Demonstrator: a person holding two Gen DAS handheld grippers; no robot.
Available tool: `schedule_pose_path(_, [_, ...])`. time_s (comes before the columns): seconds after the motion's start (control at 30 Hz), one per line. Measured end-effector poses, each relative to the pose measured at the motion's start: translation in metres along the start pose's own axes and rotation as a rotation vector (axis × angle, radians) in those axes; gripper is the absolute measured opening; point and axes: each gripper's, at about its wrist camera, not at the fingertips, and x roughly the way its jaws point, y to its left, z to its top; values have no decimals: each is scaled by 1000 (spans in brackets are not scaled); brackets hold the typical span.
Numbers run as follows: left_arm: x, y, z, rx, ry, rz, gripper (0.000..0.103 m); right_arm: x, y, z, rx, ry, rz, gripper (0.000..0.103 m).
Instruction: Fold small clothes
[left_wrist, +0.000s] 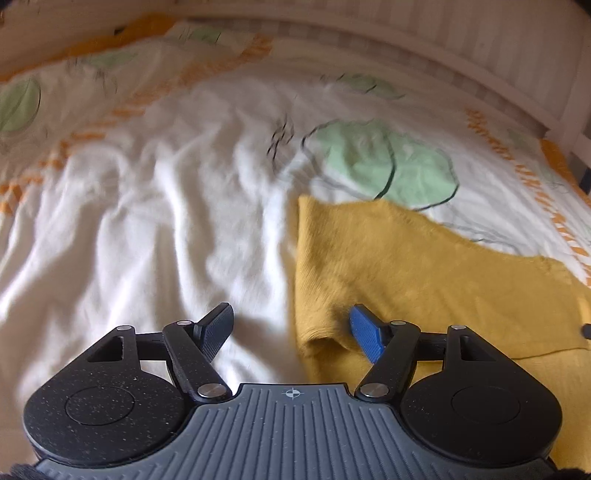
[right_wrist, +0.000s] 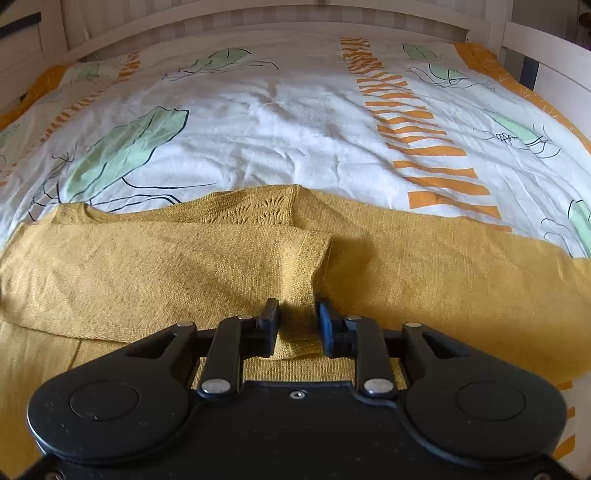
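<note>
A mustard-yellow knit garment (right_wrist: 147, 273) lies spread on the bed, one part folded over onto itself. My right gripper (right_wrist: 297, 321) is shut on a ridge of this garment, which is pinched between its two fingers. In the left wrist view the same garment (left_wrist: 424, 273) lies at the right. My left gripper (left_wrist: 291, 325) is open wide and holds nothing. Its blue finger (left_wrist: 364, 334) lies over the garment's left edge and its black finger (left_wrist: 218, 328) is over the bare sheet.
The bed has a white cover (right_wrist: 288, 125) printed with green leaves and orange stripes. A white slatted bed frame (right_wrist: 258, 18) runs along the far side and the right (right_wrist: 546, 48). The left wrist view is blurred.
</note>
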Motion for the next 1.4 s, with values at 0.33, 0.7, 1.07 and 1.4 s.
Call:
schedule_pose_path(0.33, [9, -16, -15, 119, -23, 25, 94, -33, -60, 7, 102, -41, 61, 56])
schedule_pose_path(0.7, [4, -21, -11, 85, 0, 61, 96, -53, -202, 21, 242, -60, -166, 56])
schedule_pose_path(1.07, [-9, -67, -21, 100, -1, 5, 95, -40, -317, 25, 251, -32, -438, 56])
schedule_pose_path(1.4, [3, -84, -35, 186, -22, 82, 103, -7, -364, 12, 282, 30, -511, 66])
